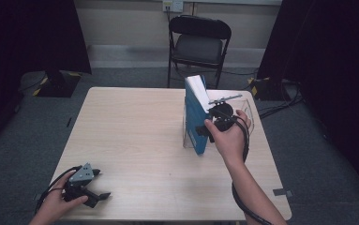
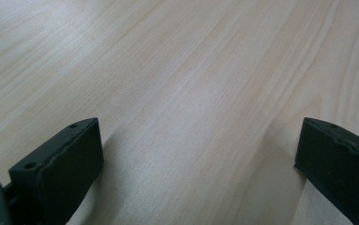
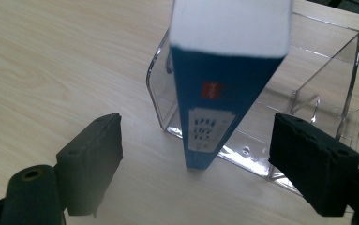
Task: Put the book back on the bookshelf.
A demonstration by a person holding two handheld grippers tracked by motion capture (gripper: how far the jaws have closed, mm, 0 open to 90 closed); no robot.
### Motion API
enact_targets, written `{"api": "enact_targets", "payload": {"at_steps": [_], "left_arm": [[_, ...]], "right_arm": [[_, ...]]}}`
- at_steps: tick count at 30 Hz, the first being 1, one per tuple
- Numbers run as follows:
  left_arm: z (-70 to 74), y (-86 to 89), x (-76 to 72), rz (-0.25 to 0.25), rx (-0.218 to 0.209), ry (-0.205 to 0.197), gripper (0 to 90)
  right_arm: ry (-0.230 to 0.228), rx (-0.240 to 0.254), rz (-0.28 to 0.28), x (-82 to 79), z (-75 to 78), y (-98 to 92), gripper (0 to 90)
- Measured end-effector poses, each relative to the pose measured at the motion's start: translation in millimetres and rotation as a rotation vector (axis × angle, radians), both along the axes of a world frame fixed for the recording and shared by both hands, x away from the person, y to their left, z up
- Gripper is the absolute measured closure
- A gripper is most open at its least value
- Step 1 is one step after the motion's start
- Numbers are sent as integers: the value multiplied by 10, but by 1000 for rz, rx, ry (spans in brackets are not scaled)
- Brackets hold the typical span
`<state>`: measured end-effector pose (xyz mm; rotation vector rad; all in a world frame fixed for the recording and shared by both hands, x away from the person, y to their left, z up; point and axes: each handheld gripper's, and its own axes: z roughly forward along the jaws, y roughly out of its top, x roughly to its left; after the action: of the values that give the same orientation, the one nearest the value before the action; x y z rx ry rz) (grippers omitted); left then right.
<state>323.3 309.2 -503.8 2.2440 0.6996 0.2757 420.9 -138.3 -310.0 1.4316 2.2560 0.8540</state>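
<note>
Blue book (image 3: 214,108) stands upright in the clear holder (image 3: 327,84), right of frame centre; the right gripper (image 3: 196,159), wrist bent leftward, gapes wide around it without touching. Left gripper (image 2: 200,154) rests open, lower left.

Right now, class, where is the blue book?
High view: the blue book stands upright, right of table centre, against the clear holder's left end, beside the open right gripper.

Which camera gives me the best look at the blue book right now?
The right gripper view: the blue book stands close, spine label readable, against the clear holder. The high view shows it small, upright, partly behind the right gripper. The left gripper view faces bare table.
</note>
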Motion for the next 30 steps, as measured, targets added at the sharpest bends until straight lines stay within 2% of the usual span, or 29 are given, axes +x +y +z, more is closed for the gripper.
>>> {"api": "enact_targets", "payload": {"at_steps": [8, 11, 17, 30], "left_arm": [[-1, 0, 0, 0, 0, 1, 8], [0, 0, -1, 0, 1, 1, 8], [1, 1, 0, 0, 2, 2, 8], [-1, 0, 0, 0, 0, 1, 8]], "right_arm": [[-27, -17, 65, -126, -85, 12, 162], [-19, -4, 82, -165, -139, 14, 162], [-14, -16, 115, -237, -267, 1, 164], [-7, 23, 158, -345, -509, -59, 168]]}}
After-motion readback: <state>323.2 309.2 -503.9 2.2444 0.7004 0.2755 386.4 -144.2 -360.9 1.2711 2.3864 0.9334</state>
